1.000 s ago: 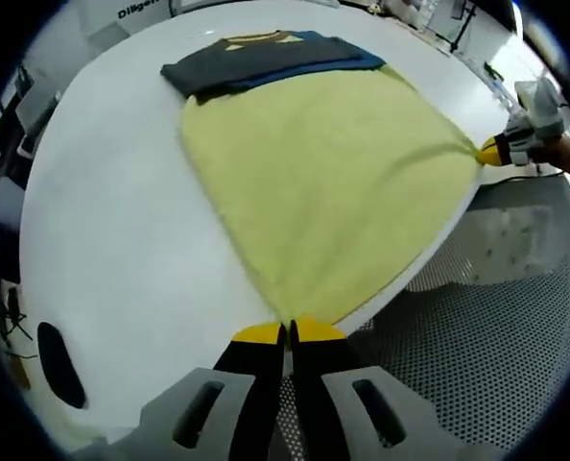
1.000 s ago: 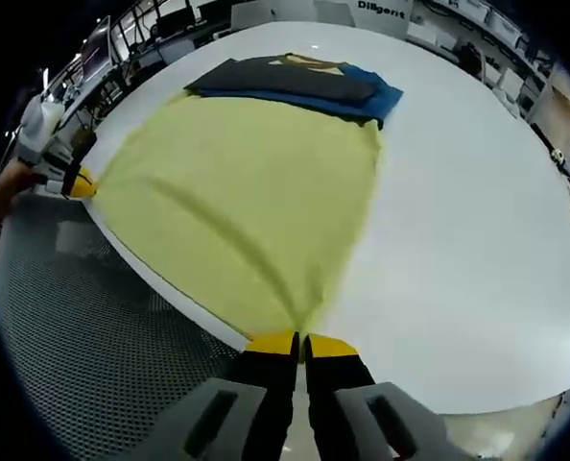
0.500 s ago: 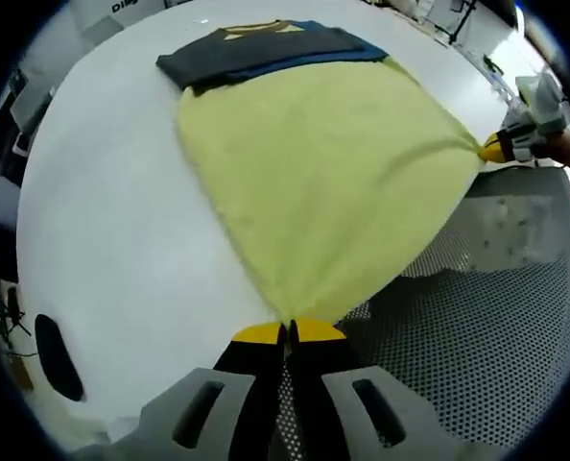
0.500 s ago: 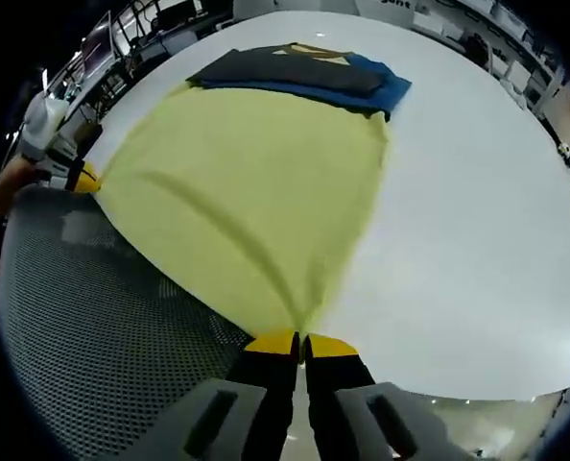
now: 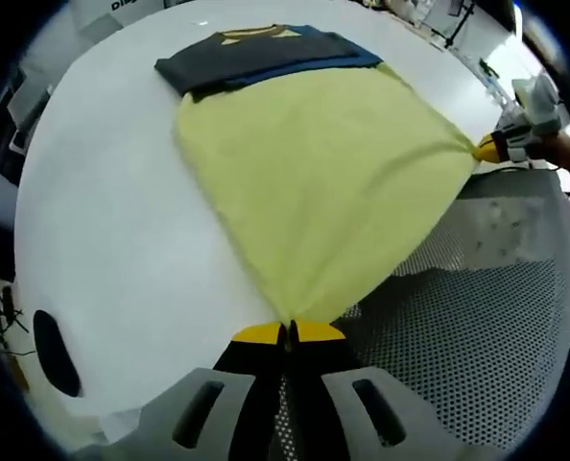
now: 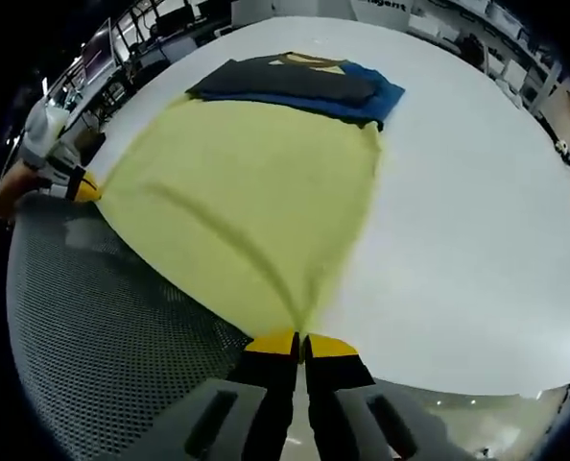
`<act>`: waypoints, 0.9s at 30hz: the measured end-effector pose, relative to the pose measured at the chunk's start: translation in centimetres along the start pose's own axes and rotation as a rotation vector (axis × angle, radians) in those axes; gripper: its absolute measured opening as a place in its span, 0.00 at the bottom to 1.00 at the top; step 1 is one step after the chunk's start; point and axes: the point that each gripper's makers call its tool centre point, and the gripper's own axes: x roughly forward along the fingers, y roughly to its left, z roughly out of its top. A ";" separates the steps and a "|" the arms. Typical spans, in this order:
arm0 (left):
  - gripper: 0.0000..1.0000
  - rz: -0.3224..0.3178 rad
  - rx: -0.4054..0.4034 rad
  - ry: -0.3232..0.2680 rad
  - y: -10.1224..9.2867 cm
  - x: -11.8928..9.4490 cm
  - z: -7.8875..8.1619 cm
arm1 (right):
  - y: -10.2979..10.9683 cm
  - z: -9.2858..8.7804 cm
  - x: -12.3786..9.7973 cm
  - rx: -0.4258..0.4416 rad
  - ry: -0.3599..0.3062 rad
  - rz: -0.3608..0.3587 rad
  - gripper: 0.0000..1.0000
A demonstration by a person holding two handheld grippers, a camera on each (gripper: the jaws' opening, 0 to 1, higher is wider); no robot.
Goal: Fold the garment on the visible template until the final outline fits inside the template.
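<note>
A pale yellow garment (image 5: 323, 182) lies spread over the white table (image 5: 103, 230), its near edge pulled out past the table's rim. My left gripper (image 5: 287, 332) is shut on one near corner of it. My right gripper (image 6: 300, 342) is shut on the other near corner, and shows at the right of the left gripper view (image 5: 486, 150). The left gripper appears at the left of the right gripper view (image 6: 82, 189). The yellow garment (image 6: 247, 192) stretches taut between the two. I can make out no template outline on the table.
A stack of folded dark grey and blue clothes (image 5: 256, 56) (image 6: 299, 82) lies at the table's far side, touching the yellow garment's far edge. Perforated grey flooring (image 5: 477, 327) lies below the table's edge. Desks and clutter ring the room beyond.
Both grippers have drawn the garment's near edge a little further off the table toward me; more perforated floor shows beneath it. Both stay shut on the corners.
</note>
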 end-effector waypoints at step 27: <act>0.00 0.023 -0.018 -0.124 0.2 -4.5 3.5 | -0.6 4.2 -3.8 -0.018 -0.121 -0.048 0.00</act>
